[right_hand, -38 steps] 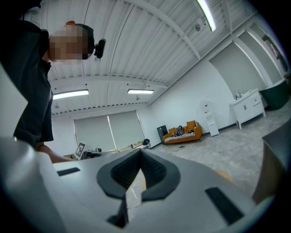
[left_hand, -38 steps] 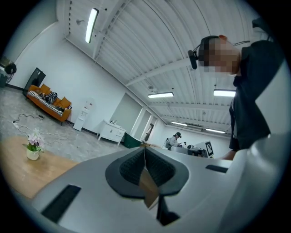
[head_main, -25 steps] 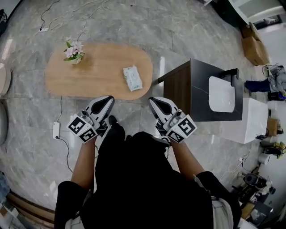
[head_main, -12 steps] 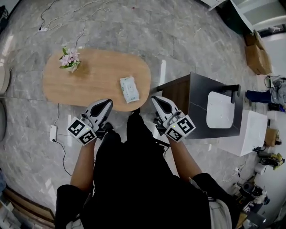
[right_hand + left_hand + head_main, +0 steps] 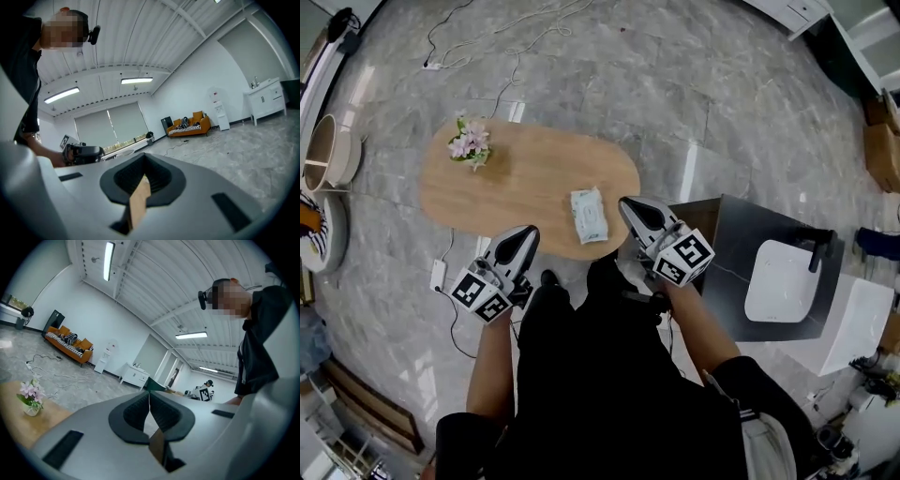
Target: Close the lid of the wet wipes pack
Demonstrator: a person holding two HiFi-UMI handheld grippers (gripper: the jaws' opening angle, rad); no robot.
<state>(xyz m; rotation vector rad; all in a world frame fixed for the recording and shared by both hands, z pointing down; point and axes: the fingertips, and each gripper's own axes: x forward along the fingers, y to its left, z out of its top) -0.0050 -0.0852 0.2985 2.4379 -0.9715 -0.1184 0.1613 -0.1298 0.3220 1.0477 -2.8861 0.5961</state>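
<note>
The wet wipes pack [image 5: 589,215], whitish with pale green print, lies flat near the right end of the oval wooden table [image 5: 516,192]. At this distance I cannot tell how its lid stands. My left gripper [image 5: 528,232] hangs off the table's near edge, left of the pack, with its jaws shut on nothing. My right gripper [image 5: 627,202], also shut and empty, has its tip just right of the pack at the table's edge. In the left gripper view the left gripper [image 5: 149,398] points up into the room, and the right gripper [image 5: 143,161] does the same in its own view; neither view shows the pack.
A small pot of pink flowers [image 5: 470,142] stands at the table's left end. A dark cabinet [image 5: 727,246] with a white basin [image 5: 778,281] sits to the right. Cables [image 5: 517,42] and a power strip [image 5: 439,274] lie on the marble floor.
The person has stepped closer to the table. The right gripper's tip now reaches the table's edge beside the pack; before, both grippers were short of the table. Both stay shut.
</note>
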